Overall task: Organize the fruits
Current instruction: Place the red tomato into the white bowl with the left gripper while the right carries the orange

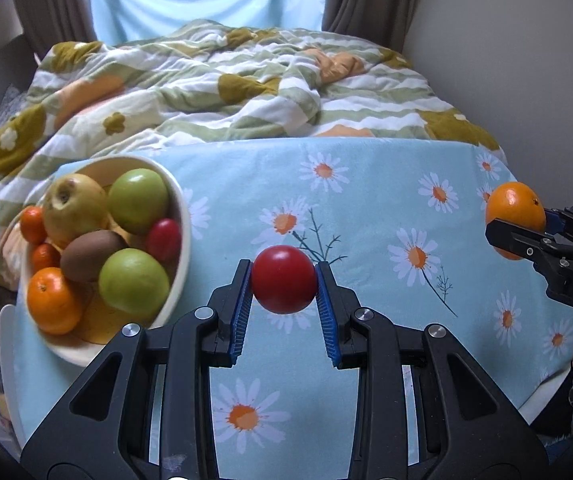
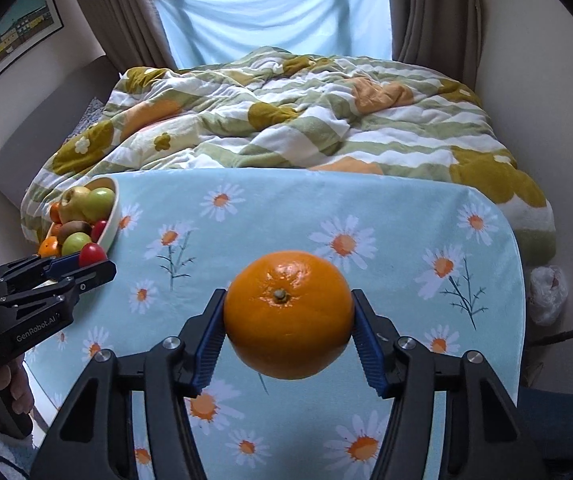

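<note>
The left gripper (image 1: pixel 284 286) pinches a small red fruit (image 1: pixel 284 279) by its sides between the blue pads, clear of the daisy tablecloth (image 1: pixel 366 208), so it can go over the rim of the cream bowl (image 1: pixel 182 216) just to its left, where apples, a kiwi and oranges already sit. The right gripper (image 2: pixel 288 320) clamps an orange (image 2: pixel 288 314) across its widest part, stem facing the camera, well apart from the bowl, likely waiting its turn

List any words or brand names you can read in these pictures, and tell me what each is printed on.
"GenRobot.AI": white letters on the side of the left claw, seen from the right wrist view.
"DAS": start of a word cut off by the picture edge, on the right claw.
The framed picture on the wall shows no readable text.
</note>
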A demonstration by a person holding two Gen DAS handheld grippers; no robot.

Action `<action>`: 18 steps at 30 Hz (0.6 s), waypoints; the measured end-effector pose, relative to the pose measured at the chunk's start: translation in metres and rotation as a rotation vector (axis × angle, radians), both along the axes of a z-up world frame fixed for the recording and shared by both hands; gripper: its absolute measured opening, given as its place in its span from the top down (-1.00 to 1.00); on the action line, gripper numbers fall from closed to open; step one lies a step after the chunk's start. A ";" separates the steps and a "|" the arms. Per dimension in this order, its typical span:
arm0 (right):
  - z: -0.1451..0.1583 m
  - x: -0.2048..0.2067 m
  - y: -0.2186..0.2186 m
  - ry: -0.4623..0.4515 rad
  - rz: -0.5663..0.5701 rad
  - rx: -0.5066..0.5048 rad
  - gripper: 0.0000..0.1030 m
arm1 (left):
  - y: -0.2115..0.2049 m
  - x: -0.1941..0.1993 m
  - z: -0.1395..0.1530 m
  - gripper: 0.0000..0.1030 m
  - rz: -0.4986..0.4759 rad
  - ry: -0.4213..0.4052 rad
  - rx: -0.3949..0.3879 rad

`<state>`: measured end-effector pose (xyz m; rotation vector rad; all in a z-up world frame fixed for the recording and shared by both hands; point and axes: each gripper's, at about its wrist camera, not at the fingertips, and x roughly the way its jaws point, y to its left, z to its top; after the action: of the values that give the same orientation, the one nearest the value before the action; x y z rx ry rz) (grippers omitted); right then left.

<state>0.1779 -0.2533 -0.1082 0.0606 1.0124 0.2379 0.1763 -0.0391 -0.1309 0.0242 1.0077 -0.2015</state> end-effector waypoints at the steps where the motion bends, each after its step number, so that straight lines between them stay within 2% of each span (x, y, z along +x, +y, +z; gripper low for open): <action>1: 0.003 0.002 0.007 -0.003 0.009 0.006 -0.07 | 0.006 -0.001 0.003 0.28 0.004 -0.005 -0.001; 10: 0.030 0.013 0.081 -0.044 0.063 0.029 -0.07 | 0.070 -0.002 0.032 0.28 0.015 -0.050 -0.008; 18: 0.041 0.017 0.142 -0.060 0.072 0.031 -0.07 | 0.135 0.009 0.041 0.27 0.025 -0.058 -0.009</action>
<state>0.1950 -0.1116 -0.0673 0.0452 0.9521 0.3193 0.1849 0.0963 -0.0900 0.0087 0.9492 -0.1812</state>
